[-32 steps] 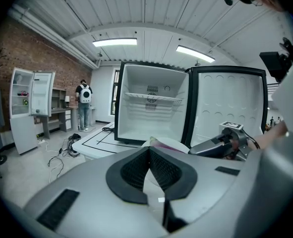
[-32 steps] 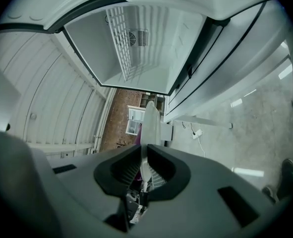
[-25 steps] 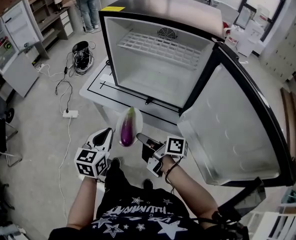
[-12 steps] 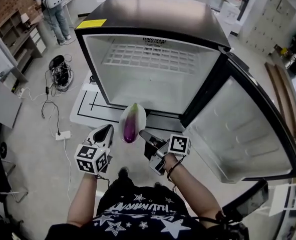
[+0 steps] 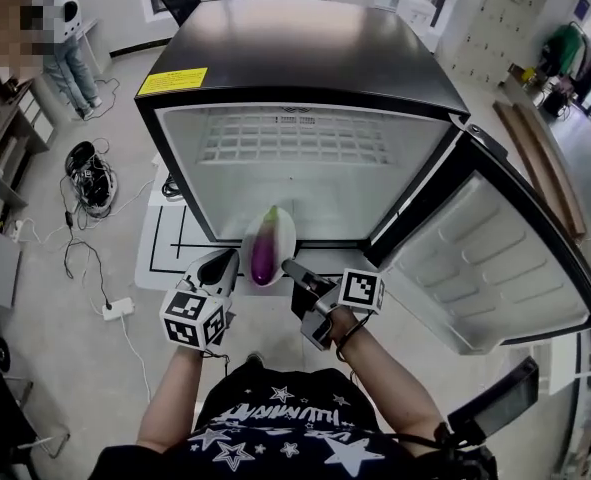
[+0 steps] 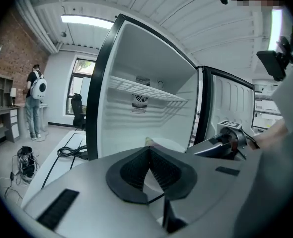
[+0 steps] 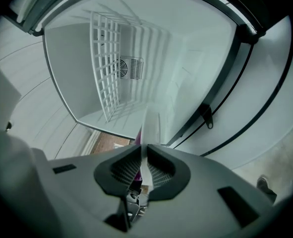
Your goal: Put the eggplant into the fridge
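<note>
Head view first: the biggest thing I have is the black fridge [image 5: 305, 58], standing with its door [image 5: 485, 258] swung wide to my right and the white interior facing me. A white wire shelf [image 5: 295, 136] spans the upper part of the cavity, and I see nothing on it or on the fridge floor below. A yellow label [image 5: 173, 80] sits on the front left corner of the fridge top. Off to the left, a person [image 5: 70, 48] stands in the background, and a bundle of cables [image 5: 90, 173] lies on the floor with a power strip [image 5: 118, 308] nearer to me.

I am carrying a white plate [image 5: 286, 233] between the two tools, just in front of the fridge's lower front edge and outside the cavity. The eggplant [image 5: 264, 253] lies lengthwise on that plate, its purple body toward me and its pale green end pointing at the fridge.

The left gripper [image 5: 230, 260] is on the plate's left rim. In the left gripper view its jaws are closed down on the thin white edge, with the open fridge ahead. The right gripper [image 5: 287, 266] is on the opposite rim. In the right gripper view the jaws pinch the plate edge-on, and a sliver of purple shows beside it.
</note>
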Demonstrator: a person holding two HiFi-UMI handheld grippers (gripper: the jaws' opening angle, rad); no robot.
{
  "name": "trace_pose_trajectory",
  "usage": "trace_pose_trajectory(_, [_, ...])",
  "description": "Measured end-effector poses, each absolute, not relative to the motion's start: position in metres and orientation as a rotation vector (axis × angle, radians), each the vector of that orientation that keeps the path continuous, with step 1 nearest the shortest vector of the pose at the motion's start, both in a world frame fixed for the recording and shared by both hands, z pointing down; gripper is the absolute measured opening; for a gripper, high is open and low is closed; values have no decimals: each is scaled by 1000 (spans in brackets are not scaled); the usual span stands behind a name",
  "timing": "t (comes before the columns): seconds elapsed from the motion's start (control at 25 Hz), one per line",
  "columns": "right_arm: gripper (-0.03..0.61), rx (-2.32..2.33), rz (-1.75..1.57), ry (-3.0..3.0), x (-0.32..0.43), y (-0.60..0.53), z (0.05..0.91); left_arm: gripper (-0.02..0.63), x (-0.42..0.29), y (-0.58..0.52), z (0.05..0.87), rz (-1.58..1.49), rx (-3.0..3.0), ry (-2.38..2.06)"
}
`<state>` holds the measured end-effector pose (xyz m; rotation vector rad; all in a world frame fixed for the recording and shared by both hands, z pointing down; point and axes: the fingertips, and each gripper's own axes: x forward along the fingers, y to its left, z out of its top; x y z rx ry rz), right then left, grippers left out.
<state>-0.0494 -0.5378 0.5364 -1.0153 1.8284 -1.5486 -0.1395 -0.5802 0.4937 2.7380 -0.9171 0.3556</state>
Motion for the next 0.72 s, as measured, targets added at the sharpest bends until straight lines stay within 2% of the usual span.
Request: trace_pose_trajectory(0.72, [37, -1198, -1499, 1672, -60, -581, 551, 9, -132, -615, 498, 360, 2828, -656])
